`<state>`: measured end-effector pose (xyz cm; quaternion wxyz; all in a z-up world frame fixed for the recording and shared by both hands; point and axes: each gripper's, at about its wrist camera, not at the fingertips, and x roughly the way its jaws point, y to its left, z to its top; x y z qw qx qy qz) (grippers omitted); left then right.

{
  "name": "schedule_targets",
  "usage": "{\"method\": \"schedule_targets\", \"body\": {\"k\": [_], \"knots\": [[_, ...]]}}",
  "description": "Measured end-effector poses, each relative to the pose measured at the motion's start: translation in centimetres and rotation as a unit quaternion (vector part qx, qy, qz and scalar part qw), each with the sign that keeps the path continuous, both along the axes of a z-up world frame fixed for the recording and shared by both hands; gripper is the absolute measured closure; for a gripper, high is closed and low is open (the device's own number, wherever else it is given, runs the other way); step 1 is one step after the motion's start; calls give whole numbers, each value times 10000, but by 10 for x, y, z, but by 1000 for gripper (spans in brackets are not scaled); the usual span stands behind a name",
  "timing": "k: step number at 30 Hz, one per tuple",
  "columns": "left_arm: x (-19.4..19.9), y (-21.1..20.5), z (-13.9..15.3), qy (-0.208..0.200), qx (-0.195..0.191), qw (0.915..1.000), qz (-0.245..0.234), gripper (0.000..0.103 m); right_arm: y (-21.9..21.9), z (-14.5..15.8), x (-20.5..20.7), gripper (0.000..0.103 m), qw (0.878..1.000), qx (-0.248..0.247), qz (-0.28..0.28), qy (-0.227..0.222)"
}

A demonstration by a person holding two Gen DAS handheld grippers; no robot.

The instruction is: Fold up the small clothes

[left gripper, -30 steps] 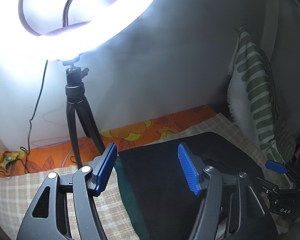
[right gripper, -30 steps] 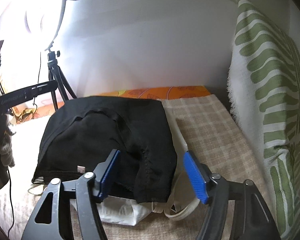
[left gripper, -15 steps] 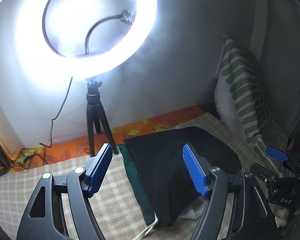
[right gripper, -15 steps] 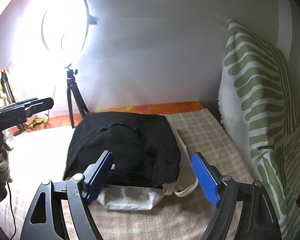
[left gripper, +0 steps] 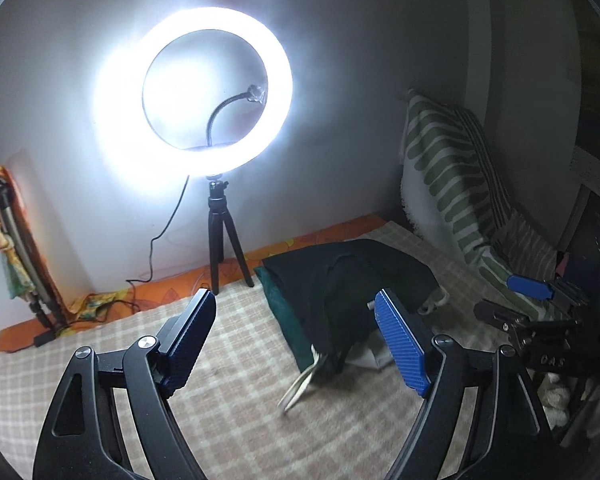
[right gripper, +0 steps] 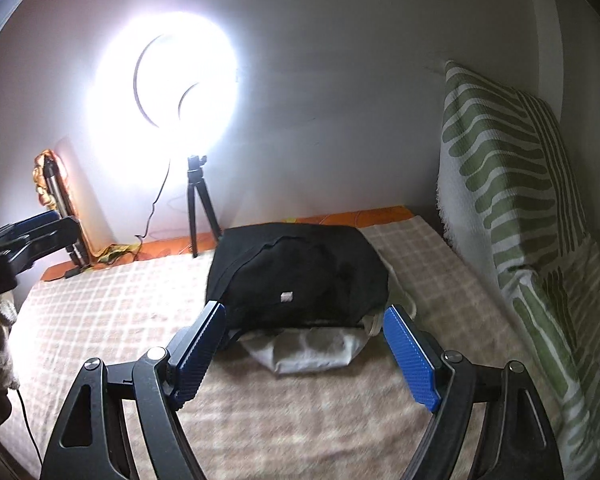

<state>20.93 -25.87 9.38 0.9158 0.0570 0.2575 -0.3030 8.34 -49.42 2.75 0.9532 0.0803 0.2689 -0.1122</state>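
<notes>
A stack of folded clothes lies on the checked blanket (right gripper: 112, 320). A black garment (right gripper: 300, 272) is on top, and it also shows in the left wrist view (left gripper: 352, 280). Under it lie a white garment (right gripper: 308, 350) and a dark green one (left gripper: 288, 316). A white strap (left gripper: 300, 384) trails out toward the front. My left gripper (left gripper: 300, 340) is open and empty, held back from the stack. My right gripper (right gripper: 304, 352) is open and empty, just short of the stack's near edge. The right gripper also shows at the right of the left wrist view (left gripper: 528, 312).
A lit ring light (left gripper: 192, 108) on a black tripod (left gripper: 220, 240) stands at the back by the wall, its cable (left gripper: 160, 240) trailing left. A green-striped white cushion (right gripper: 512, 200) leans at the right. An orange flowered sheet (left gripper: 160, 284) shows along the back edge.
Both grippers have pulled back and up from the clothes stack, which now looks smaller and farther. Both stayed open and empty.
</notes>
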Motion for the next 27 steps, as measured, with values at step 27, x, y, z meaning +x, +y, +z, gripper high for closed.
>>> {"method": "schedule_targets", "body": {"k": [27], "knots": [[-116,108,-45,-344,-120,9980,514,0,83,-38,-61,0,9980,-147,-313,-532]]}}
